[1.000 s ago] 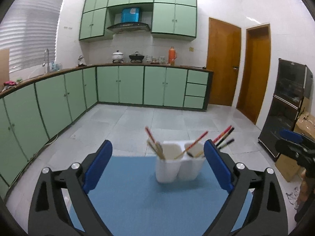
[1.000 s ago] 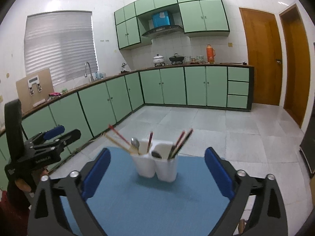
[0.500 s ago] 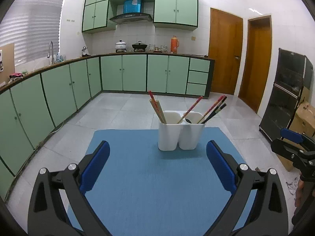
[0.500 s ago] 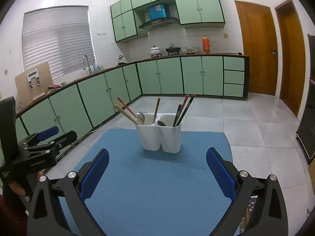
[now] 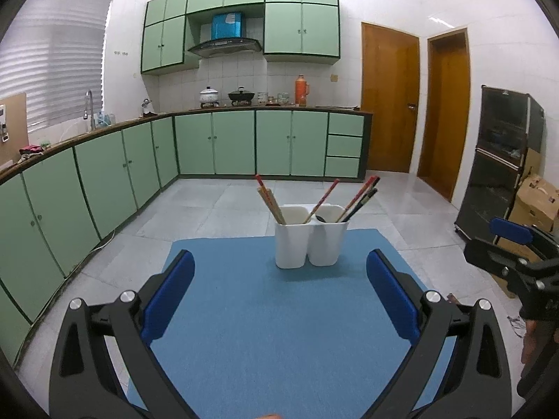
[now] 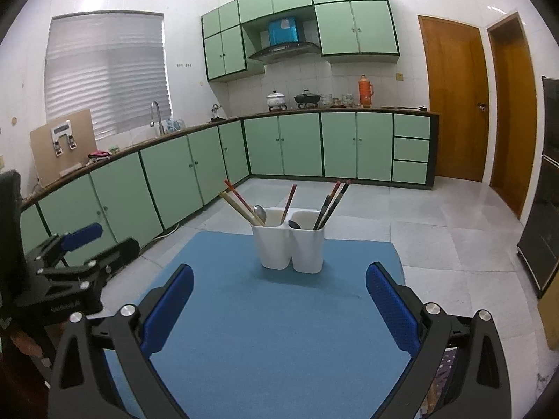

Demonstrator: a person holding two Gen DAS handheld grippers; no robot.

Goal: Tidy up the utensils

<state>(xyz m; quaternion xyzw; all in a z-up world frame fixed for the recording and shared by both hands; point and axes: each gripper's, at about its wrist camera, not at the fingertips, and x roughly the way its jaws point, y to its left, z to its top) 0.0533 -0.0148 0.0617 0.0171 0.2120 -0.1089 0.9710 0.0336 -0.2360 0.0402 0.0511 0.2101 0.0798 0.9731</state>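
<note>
**Utensils already standing in the holder, both tools empty**

The left tool (image 5: pixel 279 281) and the right tool (image 6: pixel 279 284) each have their blue-padded fingers spread wide apart with nothing between them. Straight ahead of both, well clear of the fingertips, the white two-cup holder (image 5: pixel 310 241) stands upright on the blue mat (image 5: pixel 279 331) that covers the surface.

Judging by how things lie, the sorting looks nearly or fully done: no loose utensil shows on the mat in either view. From the right wrist view, the cup on the left side holds pale wooden chopsticks (image 6: pixel 241 207), a red one and a metal spoon (image 6: pixel 260 212); the cup on the right side holds dark and red chopsticks (image 6: pixel 332 202) and what seems a second, darker spoon bowl at the rim. Whether the kinds are meant to be separated further cannot be told.

The holder is smooth, glossy, likely plastic or ceramic, with rounded corners and two joined cups. The mat is matte and finely woven. The chopsticks are thin, rigid sticks leaning outward against the rims.
</note>
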